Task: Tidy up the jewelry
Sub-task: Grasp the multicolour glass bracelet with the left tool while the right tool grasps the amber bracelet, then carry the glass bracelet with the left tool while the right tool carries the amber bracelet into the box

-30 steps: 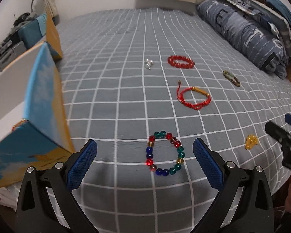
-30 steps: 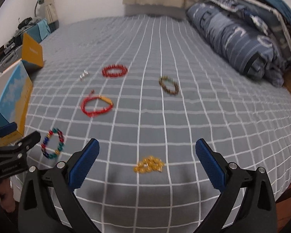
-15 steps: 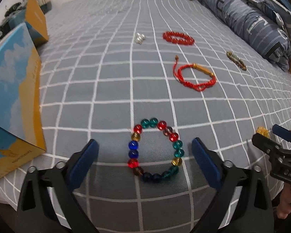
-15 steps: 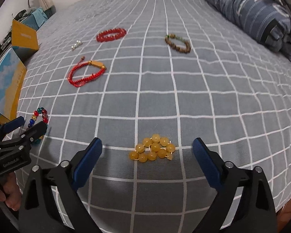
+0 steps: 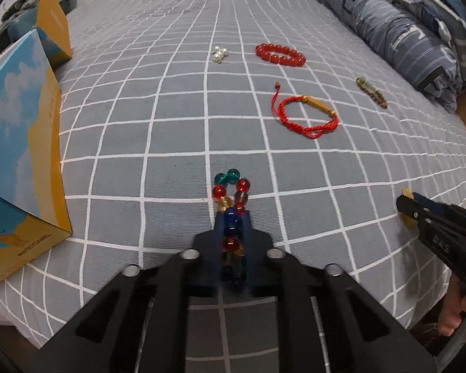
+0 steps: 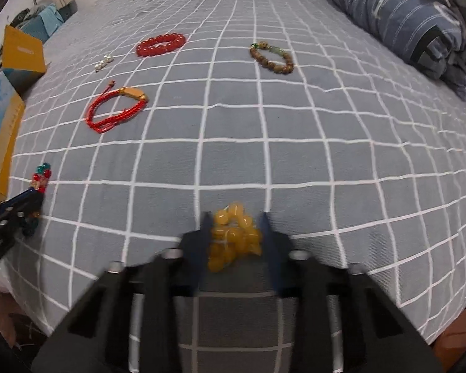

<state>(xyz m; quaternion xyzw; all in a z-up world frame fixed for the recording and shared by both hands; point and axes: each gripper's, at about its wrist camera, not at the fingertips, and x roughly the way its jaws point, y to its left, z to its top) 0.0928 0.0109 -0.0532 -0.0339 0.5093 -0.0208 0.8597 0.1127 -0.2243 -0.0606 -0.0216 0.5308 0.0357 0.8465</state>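
Observation:
My left gripper [image 5: 232, 217] is shut on the multicoloured glass bead bracelet [image 5: 231, 192], squeezed flat between its jaws on the grey checked bedspread. It also shows at the left edge of the right wrist view [image 6: 40, 177]. My right gripper [image 6: 234, 220] is shut on the bunched yellow bead bracelet [image 6: 233, 236], its jaws touching both sides. A red cord bracelet [image 5: 307, 115], a red bead bracelet [image 5: 279, 54], a brown bead bracelet [image 6: 271, 57] and a small silver piece [image 5: 219, 54] lie farther up the bed.
A blue and yellow box [image 5: 21, 143] stands at the bed's left edge, with an open flap [image 5: 52, 25] behind it. Folded blue quilts [image 5: 397, 28] lie along the right side. The bed's near edge is just below both grippers.
Both grippers have gone from wide open to shut. The left closed on the multicoloured bracelet and squashed it narrow; the right closed on the yellow beads.

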